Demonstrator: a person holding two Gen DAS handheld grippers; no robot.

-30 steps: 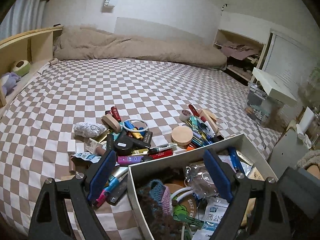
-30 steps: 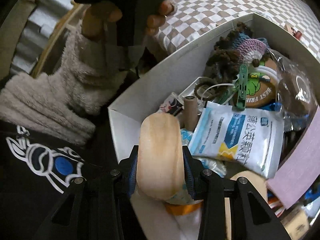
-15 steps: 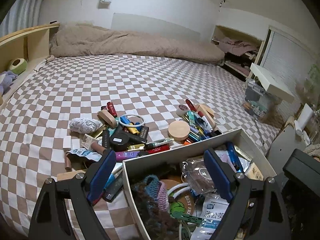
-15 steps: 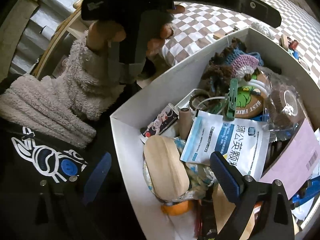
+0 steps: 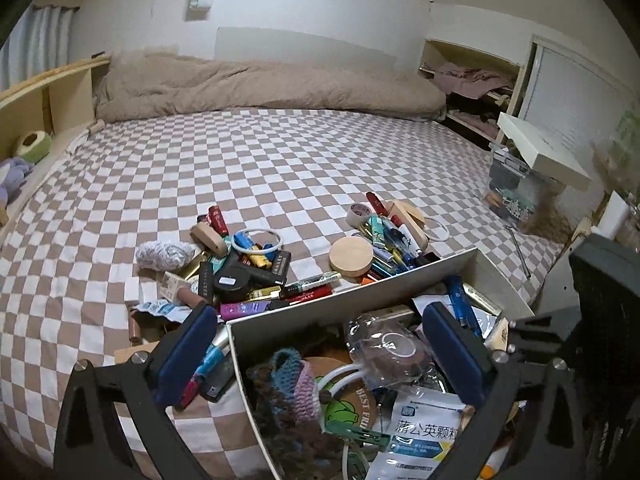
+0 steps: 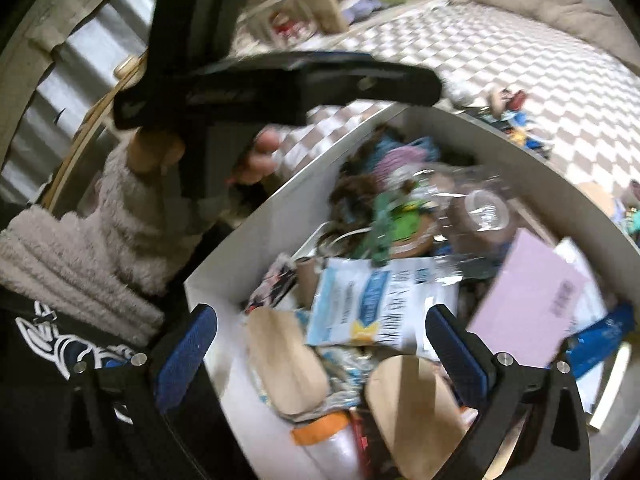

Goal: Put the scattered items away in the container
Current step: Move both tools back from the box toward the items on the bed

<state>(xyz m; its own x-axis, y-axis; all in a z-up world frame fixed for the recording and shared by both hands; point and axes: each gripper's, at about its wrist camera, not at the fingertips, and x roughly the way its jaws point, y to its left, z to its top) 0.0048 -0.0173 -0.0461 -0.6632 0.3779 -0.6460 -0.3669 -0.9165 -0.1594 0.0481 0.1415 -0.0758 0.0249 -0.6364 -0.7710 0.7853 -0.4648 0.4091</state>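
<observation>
Fingers of the right gripper (image 6: 320, 344) are spreading wide with nothing pinched; beneath them an oval wooden piece (image 6: 286, 364) lies loose inside the white container (image 6: 224, 276), which sits at the bed's near edge. Fingers of the left gripper (image 5: 320, 350) are opening too, empty, straddling the container's front corner. My read: the next pick should come from the scattered pile (image 5: 248, 268) on the checked bedsheet (image 5: 280, 168). Go for a rigid, graspable shape such as the round wooden disc (image 5: 351, 257), and approach from above so slick pens and tubes are not shoved aside
</observation>
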